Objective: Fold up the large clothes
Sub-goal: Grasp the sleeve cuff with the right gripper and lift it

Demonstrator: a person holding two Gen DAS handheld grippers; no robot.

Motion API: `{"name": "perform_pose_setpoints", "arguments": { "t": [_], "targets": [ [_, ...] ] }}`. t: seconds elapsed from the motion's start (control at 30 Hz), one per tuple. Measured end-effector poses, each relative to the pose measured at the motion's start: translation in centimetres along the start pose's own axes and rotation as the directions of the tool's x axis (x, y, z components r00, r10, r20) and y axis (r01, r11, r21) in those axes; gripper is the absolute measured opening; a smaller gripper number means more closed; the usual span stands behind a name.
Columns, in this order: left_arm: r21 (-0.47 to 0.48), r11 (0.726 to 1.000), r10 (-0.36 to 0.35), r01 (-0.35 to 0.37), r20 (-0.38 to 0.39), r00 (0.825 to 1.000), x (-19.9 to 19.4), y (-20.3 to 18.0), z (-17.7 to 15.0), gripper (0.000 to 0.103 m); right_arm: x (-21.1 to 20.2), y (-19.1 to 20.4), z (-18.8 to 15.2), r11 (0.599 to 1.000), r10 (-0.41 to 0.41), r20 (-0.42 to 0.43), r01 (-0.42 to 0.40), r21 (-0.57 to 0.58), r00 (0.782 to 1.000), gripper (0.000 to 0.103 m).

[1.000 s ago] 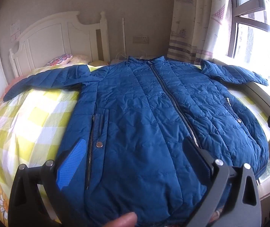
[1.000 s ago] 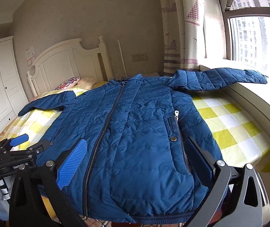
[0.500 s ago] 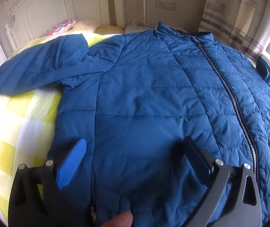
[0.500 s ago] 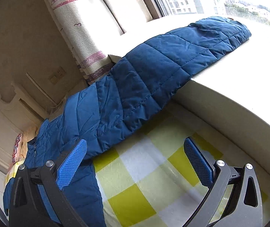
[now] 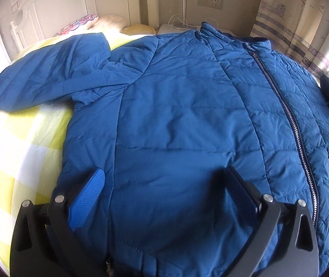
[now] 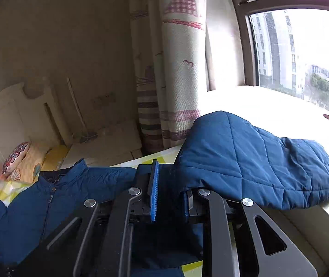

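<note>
Now we pinch the sleeve [image 6: 245,159] of the blue puffer jacket [image 5: 176,120] on the bed [image 5: 14,143] with our right gripper [image 6: 169,198], low in the frame. Lift gently and fold it inward. Its jaws just closed; before, they stood wide. Our left gripper [image 5: 164,196] stays spread wide above the hem.

- left gripper [image 5: 164,194]: two black plastic fingers, each with triangular cut-outs and round silver screw heads at the joints.
- its pads [image 5: 87,199]: blue, finely dimpled.
- right gripper [image 6: 170,192]: the same black build, long slotted arms, silver screws, ribbed blue pad edge-on.
</note>
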State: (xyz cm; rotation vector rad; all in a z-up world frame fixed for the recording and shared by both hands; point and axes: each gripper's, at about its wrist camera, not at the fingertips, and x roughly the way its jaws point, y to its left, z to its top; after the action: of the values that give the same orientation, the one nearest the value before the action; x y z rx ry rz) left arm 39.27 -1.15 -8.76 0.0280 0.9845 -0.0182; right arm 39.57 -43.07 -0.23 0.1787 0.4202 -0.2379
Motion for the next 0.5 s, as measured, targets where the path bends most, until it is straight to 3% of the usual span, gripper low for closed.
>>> {"name": "perform_pose_setpoints", "arguments": {
  "t": [0.07, 0.13, 0.17, 0.2, 0.23, 0.27, 0.3, 0.37, 0.5],
  "targets": [
    [0.000, 1.000, 0.001, -0.001, 0.001, 1.000, 0.0, 0.0, 0.0, 0.101, -0.3, 7.5, -1.7, 0.961, 0.111, -0.050, -0.120, -0.248, 0.993, 0.022],
    [0.002, 1.000, 0.003, -0.003, 0.003, 1.000, 0.0, 0.0, 0.0, 0.101, 0.1, 13.8, -5.1, 0.863, 0.169, -0.193, -0.240, -0.444, 0.967, 0.025],
    [0.001, 1.000, 0.002, -0.002, 0.003, 1.000, 0.0, 0.0, 0.0, 0.101, 0.5, 15.9, -7.1, 0.820, 0.194, -0.288, -0.316, -0.478, 0.938, 0.037],
    [0.001, 1.000, 0.001, -0.001, 0.004, 1.000, 0.0, 0.0, 0.0, 0.101, 1.1, 17.1, -8.8, 0.797, 0.211, -0.383, -0.385, -0.466, 0.900, 0.041],
    [0.001, 1.000, 0.000, 0.000, 0.004, 1.000, -0.1, 0.0, 0.0, 0.101, 1.7, 17.6, -10.3, 0.799, 0.204, -0.459, -0.418, -0.433, 0.865, 0.046],
    [0.001, 1.000, 0.000, 0.000, 0.005, 1.000, -0.1, 0.1, -0.1, 0.101, 1.9, 17.4, -11.2, 0.815, 0.189, -0.480, -0.410, -0.410, 0.856, 0.051],
    [0.001, 1.000, -0.001, 0.001, 0.005, 1.000, -0.1, 0.1, -0.1, 0.101, 1.4, 16.8, -11.3, 0.830, 0.198, -0.467, -0.400, -0.387, 0.862, 0.055],
    [0.002, 1.000, 0.000, 0.000, 0.006, 1.000, -0.2, 0.1, -0.1, 0.101, 0.2, 14.8, -10.7, 0.866, 0.240, -0.466, -0.404, -0.293, 0.852, 0.073],
    [0.002, 1.000, 0.000, 0.000, 0.010, 1.000, -0.3, 0.1, -0.1, 0.101, -4.4, 9.8, -9.2, 0.916, 0.314, -0.379, -0.383, -0.122, 0.871, 0.082]
  ]
}}
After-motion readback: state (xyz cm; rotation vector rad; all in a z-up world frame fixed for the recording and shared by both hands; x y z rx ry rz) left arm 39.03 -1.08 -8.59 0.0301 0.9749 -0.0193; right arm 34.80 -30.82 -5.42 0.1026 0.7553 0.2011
